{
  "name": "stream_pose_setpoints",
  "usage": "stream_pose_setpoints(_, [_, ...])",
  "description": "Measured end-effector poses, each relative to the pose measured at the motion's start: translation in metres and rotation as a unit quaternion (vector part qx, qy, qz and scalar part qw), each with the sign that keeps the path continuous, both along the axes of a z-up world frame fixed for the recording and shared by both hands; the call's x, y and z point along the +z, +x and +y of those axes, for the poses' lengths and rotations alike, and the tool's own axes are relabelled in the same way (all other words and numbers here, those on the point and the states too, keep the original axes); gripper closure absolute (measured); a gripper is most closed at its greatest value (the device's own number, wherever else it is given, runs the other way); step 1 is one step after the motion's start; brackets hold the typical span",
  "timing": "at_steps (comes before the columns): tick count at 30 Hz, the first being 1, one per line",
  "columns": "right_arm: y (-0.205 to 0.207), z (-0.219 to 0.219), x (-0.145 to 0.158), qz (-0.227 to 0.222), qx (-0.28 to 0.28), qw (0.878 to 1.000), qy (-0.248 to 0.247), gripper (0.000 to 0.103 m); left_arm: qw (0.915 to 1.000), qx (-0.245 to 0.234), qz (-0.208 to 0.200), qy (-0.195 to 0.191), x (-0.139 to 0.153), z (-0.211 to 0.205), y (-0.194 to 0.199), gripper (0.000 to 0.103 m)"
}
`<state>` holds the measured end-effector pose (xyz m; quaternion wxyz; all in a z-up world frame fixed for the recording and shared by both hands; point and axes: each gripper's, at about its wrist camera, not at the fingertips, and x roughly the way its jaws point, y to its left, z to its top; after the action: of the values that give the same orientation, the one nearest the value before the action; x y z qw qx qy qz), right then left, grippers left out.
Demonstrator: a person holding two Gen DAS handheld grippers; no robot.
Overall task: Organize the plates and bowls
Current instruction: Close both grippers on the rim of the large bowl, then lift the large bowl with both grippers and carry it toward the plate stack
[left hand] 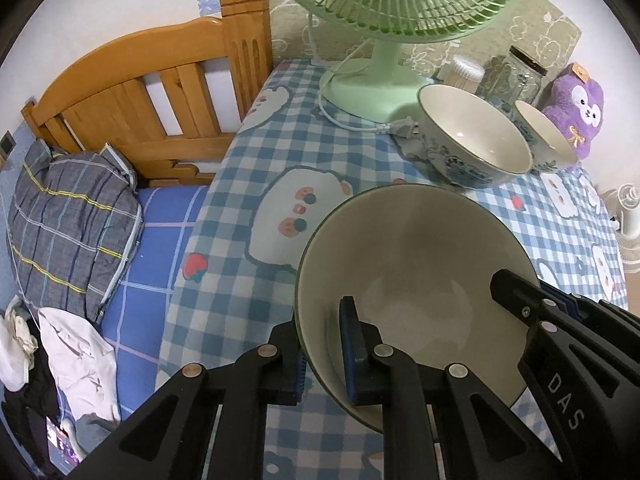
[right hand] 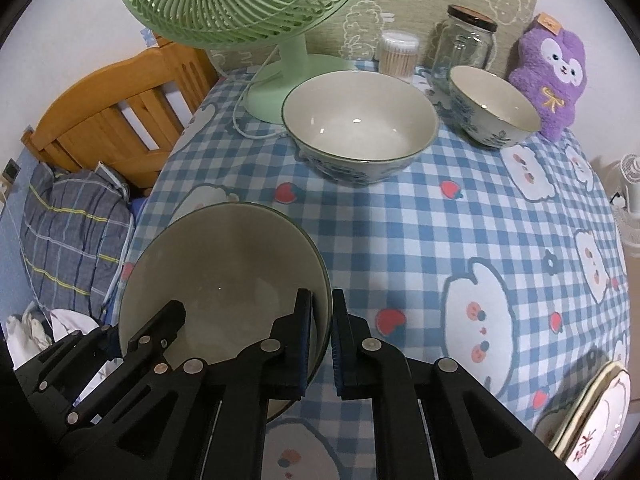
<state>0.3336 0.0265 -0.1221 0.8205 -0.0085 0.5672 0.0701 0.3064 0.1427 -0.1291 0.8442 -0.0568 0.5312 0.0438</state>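
Observation:
A cream bowl with a dark green rim [left hand: 412,280] is held between both grippers above the checked tablecloth. My left gripper [left hand: 320,344] is shut on its left rim. My right gripper [right hand: 322,336] is shut on its right rim [right hand: 324,300]; the bowl [right hand: 224,276] fills the lower left of the right wrist view. The right gripper also shows in the left wrist view [left hand: 528,296]. A larger blue-patterned bowl [right hand: 360,128] stands further back, with a smaller patterned bowl [right hand: 492,112] to its right. A flowered plate [right hand: 596,416] lies at the near right table edge.
A green desk fan [right hand: 248,4] with its cord stands at the back left. A glass jar [right hand: 464,48], a cotton-swab tub [right hand: 398,56] and a purple plush toy [right hand: 552,72] line the back. A wooden bed [left hand: 152,92] with bedding lies left of the table.

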Motion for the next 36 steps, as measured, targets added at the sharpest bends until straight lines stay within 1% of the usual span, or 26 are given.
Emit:
stream_pose_setpoints(4, [-0.006, -0.01, 0.004, 0.003, -0.004, 1.0, 0.0, 0.091, 0.9999, -0.009, -0.003, 0.005, 0.005, -0.011, -0.006, 0.091])
stream_pose_setpoints(24, [-0.057, -0.076, 0.038, -0.02, -0.046, 0.999, -0.006, 0.091, 0.9986, -0.049, -0.019, -0.001, 0.03, -0.074, -0.041, 0.091])
stream_pose_setpoints(36, [-0.094, -0.117, 0.041, -0.019, -0.077, 0.997, -0.013, 0.091, 0.9964, -0.083, -0.016, -0.003, 0.031, -0.116, -0.067, 0.091])
